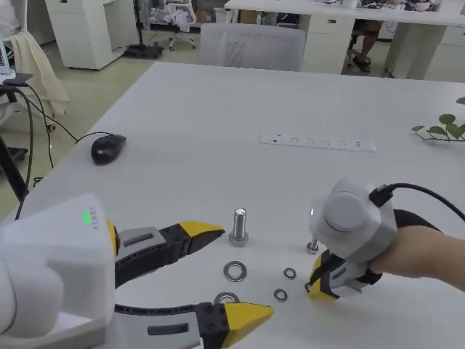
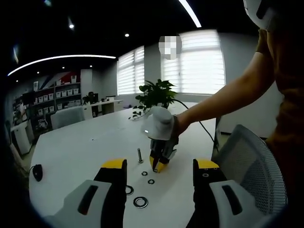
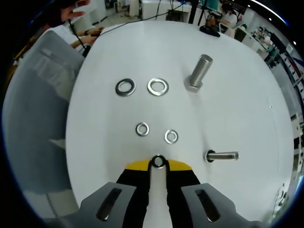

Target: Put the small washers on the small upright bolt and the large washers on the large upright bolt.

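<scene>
Table [image 1: 218, 131]: white, wide, carrying both bolts and all loose washers near the front edge.
Chair [image 1: 251, 46]: grey, pushed in at the far side of the table.
Left claw [image 1: 241, 273]: jaws spread wide, yellow tips on either side of the large washers, low over the table at front left.
Right claw [image 3: 159, 164]: pressed together, pinching a third small washer [image 3: 159, 162] at the very tips; pointed steeply down, close beside the small bolt in the head view.
Power strip [image 1: 318, 142]: white, flat, well behind the bolts.
Mouse [image 1: 108, 147]: black, far left, cable trailing off the edge.
Large bolt [image 1: 239, 227]: upright on its head, bare thread, just beyond the large washers.
Small bolt [image 1: 313, 246]: upright, bare, right of the large bolt, partly hidden by the right claw in the head view.
Large washers [image 1: 235, 271]: two, flat on the table, one nearer the large bolt, the other [image 1: 227, 298] partly behind a left jaw tip.
Small washers [image 1: 290, 273]: two, flat on the table, apart from each other, second one [image 1: 280, 294] nearer the front, both between the large washers and the right claw.
</scene>
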